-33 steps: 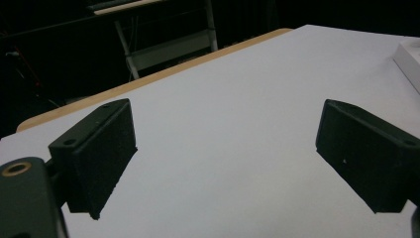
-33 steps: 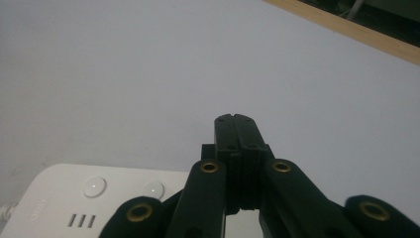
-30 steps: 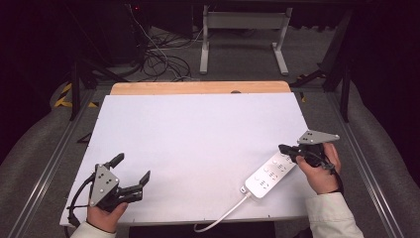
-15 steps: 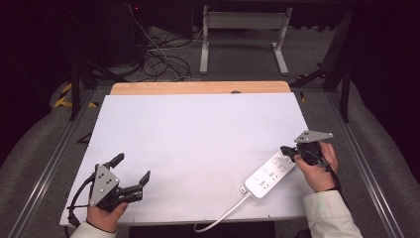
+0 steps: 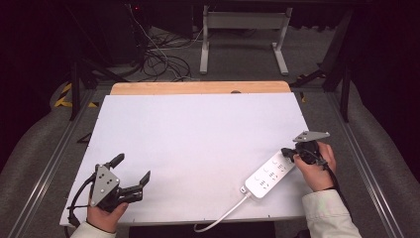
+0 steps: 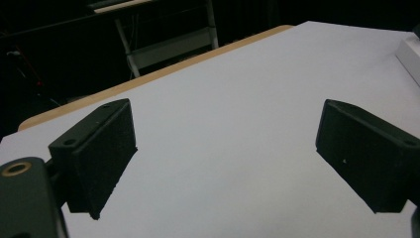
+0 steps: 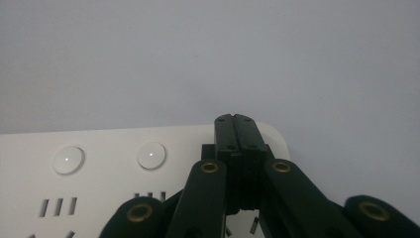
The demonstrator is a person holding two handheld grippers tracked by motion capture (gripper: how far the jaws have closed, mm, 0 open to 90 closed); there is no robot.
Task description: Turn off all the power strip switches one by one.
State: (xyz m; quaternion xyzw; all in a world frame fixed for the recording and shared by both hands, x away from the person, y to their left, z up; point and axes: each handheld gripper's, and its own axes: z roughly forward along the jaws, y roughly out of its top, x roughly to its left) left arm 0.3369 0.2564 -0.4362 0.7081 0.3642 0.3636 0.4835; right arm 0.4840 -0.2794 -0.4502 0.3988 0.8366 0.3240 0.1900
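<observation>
A white power strip (image 5: 267, 174) lies slantwise at the table's front right, its cord (image 5: 220, 219) running off the front edge. My right gripper (image 5: 287, 152) is shut, its tips resting over the strip's far end. In the right gripper view the jaws are pressed together with nothing between them, above the strip (image 7: 99, 163) beside two round buttons (image 7: 151, 154); the right gripper (image 7: 234, 122) tips reach its rounded end. My left gripper (image 5: 131, 168) sits at the front left, open and empty, and the left gripper (image 6: 230, 163) faces bare white tabletop.
The white table top (image 5: 198, 134) has a wooden strip (image 5: 198, 88) along its far edge. Beyond it are a grey metal stand (image 5: 242, 29) and tangled cables (image 5: 163, 54) on the floor. Metal rails (image 5: 54, 163) flank the table.
The right hand and its gripper have shifted very slightly at the strip's end. The left gripper has stayed put.
</observation>
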